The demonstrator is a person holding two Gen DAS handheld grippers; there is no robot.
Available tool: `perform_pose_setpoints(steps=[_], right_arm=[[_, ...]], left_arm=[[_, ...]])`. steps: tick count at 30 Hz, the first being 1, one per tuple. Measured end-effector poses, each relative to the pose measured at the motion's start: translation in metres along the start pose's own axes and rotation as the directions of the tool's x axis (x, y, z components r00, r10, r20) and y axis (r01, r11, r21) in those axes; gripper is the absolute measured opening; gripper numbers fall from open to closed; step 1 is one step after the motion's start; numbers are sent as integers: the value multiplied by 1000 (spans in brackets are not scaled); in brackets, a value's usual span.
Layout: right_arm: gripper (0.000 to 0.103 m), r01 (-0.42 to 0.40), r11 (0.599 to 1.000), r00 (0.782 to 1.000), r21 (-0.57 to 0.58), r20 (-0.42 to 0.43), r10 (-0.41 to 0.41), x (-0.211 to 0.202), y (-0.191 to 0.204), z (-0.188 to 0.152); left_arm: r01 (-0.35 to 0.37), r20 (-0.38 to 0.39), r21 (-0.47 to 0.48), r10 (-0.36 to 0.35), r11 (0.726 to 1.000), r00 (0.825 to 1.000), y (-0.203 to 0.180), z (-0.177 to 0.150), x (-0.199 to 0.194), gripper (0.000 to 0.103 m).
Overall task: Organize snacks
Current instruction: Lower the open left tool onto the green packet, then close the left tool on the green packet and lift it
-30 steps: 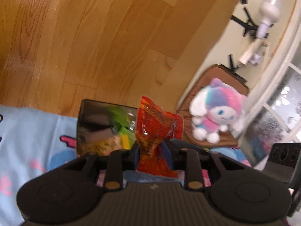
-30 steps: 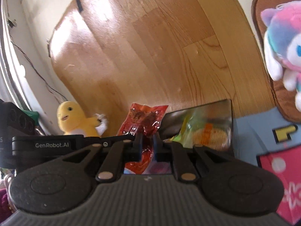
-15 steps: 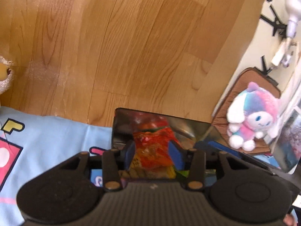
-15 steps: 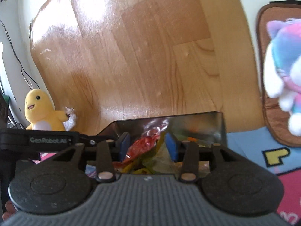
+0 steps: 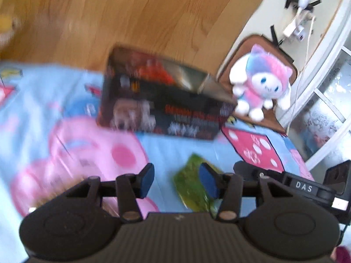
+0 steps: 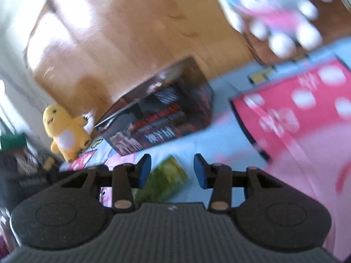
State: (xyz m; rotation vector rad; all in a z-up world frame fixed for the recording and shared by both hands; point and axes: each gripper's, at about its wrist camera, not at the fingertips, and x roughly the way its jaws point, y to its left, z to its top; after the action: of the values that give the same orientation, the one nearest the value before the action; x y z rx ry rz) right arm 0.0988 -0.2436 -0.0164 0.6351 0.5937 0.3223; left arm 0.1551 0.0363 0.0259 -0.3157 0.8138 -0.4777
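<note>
Left wrist view, blurred by motion: the left gripper (image 5: 175, 180) hangs over a light-blue cartoon-printed cloth (image 5: 179, 149), its jaws opening and nothing pressed between the blue pads. A green foil snack packet (image 5: 190, 186) lies flat on the cloth below the gap, partly behind the right-hand pad; whether the pad touches it I cannot tell. Farther off stands a dark printed cardboard box (image 5: 162, 109) with an open top and shiny silver lining, red wrappers showing inside it. Beyond the box lies the wooden floor (image 5: 131, 11). To the right of the box a pink, blue and white plush toy (image 5: 261, 83) sits on a brown cushion (image 5: 269, 118).

Right wrist view, also blurred: the right gripper (image 6: 172, 171) has its jaws parted and holds nothing. The same green packet (image 6: 164, 182) lies on the cloth (image 6: 219, 135) beneath and slightly left of the gap, apart from the box (image 6: 160, 114), which stands just ahead. A yellow plush duck (image 6: 63, 129) sits left of the box at the cloth's edge. The pastel plush (image 6: 278, 6) shows at the upper right.
</note>
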Motion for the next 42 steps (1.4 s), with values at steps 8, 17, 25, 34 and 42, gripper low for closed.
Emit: perform_pose_setpoints(steps=[8, 17, 25, 34, 42], right_arm=[[23, -73, 994, 995, 87, -67, 79, 11, 1, -9], [10, -117, 991, 988, 71, -89, 123, -5, 13, -27], [9, -192, 981, 974, -31, -125, 187, -30, 35, -49], [9, -194, 973, 975, -125, -132, 177, -42, 46, -64], [10, -219, 965, 969, -148, -151, 196, -41, 54, -71]], left_arm=[[97, -37, -130, -103, 987, 994, 7, -4, 25, 49], [68, -23, -145, -72, 987, 997, 8, -26, 1, 26], [125, -12, -196, -130, 973, 991, 17, -60, -34, 26], [132, -10, -148, -135, 980, 991, 9, -91, -59, 26], [127, 0, -149, -128, 981, 992, 13, -107, -76, 26]])
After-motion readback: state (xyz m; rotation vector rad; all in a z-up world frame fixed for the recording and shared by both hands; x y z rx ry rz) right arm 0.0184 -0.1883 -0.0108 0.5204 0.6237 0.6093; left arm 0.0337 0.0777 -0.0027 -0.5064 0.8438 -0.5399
